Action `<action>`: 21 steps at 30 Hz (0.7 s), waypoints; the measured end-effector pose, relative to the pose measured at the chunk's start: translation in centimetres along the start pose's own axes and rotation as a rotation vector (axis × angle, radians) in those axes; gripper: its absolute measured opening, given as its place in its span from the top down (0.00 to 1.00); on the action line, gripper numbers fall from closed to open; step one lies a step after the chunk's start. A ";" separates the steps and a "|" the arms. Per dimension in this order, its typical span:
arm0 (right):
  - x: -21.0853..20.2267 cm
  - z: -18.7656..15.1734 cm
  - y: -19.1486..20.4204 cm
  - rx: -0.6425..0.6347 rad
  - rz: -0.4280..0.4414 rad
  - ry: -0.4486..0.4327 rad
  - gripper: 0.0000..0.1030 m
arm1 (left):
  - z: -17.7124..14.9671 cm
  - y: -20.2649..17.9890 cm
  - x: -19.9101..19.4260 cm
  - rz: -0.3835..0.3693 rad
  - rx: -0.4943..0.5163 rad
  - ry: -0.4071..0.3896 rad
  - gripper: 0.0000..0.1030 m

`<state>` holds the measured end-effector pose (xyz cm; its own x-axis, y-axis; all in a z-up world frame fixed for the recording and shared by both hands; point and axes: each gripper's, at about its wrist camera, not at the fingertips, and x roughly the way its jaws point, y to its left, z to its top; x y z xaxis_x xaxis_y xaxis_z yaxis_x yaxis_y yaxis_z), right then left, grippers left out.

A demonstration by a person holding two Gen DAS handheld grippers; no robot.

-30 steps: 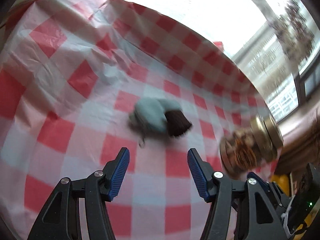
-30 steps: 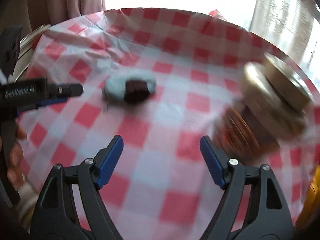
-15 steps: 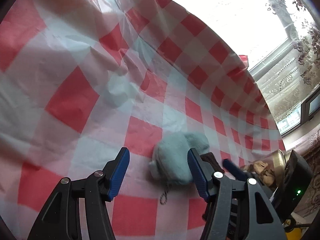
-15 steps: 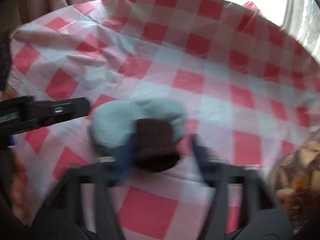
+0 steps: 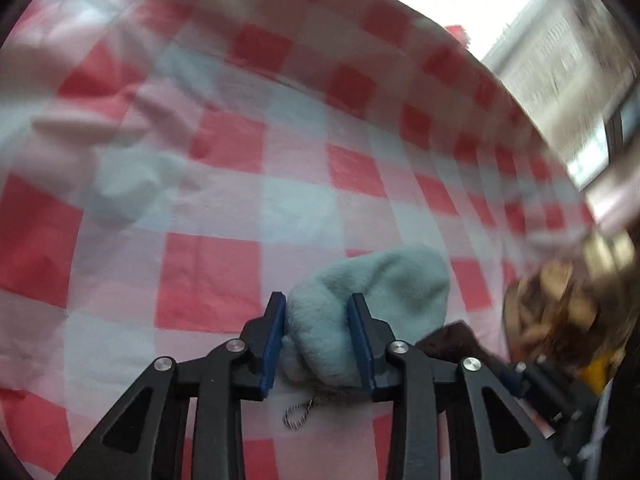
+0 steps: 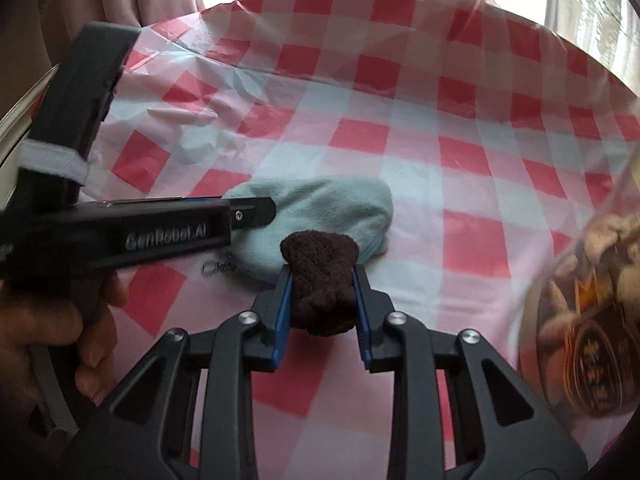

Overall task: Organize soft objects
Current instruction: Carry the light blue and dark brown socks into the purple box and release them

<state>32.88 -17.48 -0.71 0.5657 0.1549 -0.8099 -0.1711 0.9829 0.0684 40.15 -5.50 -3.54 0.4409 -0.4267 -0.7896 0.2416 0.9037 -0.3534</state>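
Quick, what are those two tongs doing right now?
Left tongs: just closed on the light blue plush piece.
Right tongs: just closed on the dark brown knitted piece.

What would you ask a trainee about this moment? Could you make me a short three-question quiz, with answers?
1. True or false: the right gripper is shut on the light blue plush.
2. What does the left gripper squeeze? A) the jar B) the light blue plush C) the tablecloth
3. Fill in: a small metal ____ trails from the plush.

Key
1. False: it grips the dark brown piece.
2. B.
3. Chain. The jar stands apart on the red-checked tablecloth.
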 end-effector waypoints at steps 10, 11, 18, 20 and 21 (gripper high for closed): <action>-7.4 -5.8 -1.8 0.030 -0.049 0.000 0.70 | -6.7 -1.7 -4.7 -0.095 -0.055 0.049 0.85; -8.4 -6.6 -2.0 0.034 -0.058 0.000 0.70 | -7.9 -1.9 -5.4 -0.110 -0.078 0.057 0.85; -15.5 -12.7 -4.3 0.090 -0.117 0.021 0.70 | -14.8 -4.8 -9.5 -0.219 -0.162 0.092 0.86; -17.3 -14.7 -4.8 0.107 -0.146 0.033 0.70 | -16.3 -5.8 -10.3 -0.262 -0.186 0.101 0.86; -18.2 -15.6 -5.1 0.114 -0.160 0.038 0.70 | -17.1 -6.4 -10.8 -0.281 -0.194 0.104 0.86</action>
<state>10.90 -26.88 4.58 0.5473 -0.0056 -0.8369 0.0118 0.9999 0.0010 19.10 -6.12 -1.34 0.2878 -0.6627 -0.6914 0.1679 0.7457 -0.6448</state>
